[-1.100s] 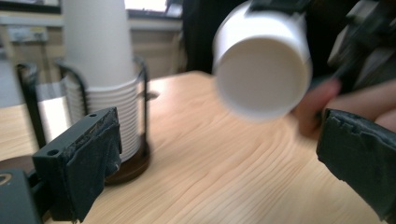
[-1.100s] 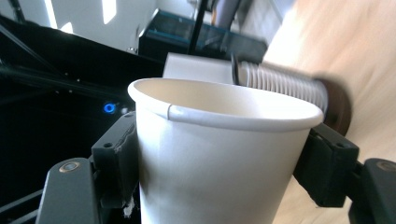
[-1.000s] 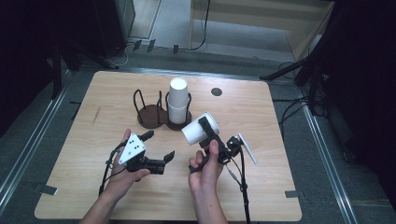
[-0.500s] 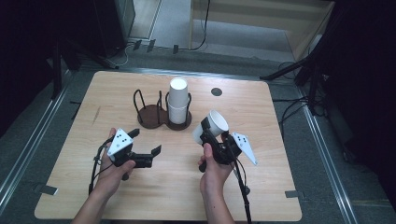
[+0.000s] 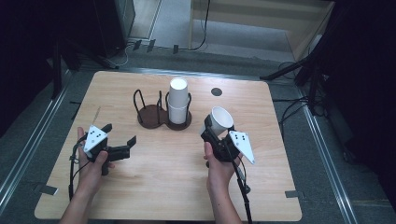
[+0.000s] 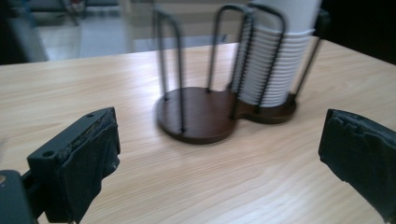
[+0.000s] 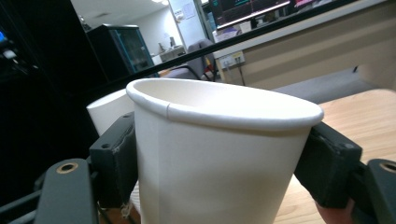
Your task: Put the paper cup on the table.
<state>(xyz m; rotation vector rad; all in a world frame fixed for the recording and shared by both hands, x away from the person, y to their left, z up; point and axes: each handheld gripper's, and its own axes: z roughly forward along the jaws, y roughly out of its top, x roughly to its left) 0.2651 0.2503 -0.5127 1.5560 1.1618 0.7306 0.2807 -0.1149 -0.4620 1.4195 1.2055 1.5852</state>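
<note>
One white cup [image 5: 219, 121] between right hand-held gripper [image 5: 211, 133] pads

The left gripper [image 5: 122, 144] is held low with jaws wide apart; the right gripper [image 5: 212, 133] is clamped, tilted upward.

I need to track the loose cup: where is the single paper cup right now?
In the high view the paper cup sits clamped in the right gripper, right of the wooden cup holder and its stack of cups.

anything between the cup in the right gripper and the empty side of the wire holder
Nothing visible does. The right hand-held gripper holds the paper cup right of the holder; the cup stack fills the nearer ring, so the empty ring lies beyond it.
</note>
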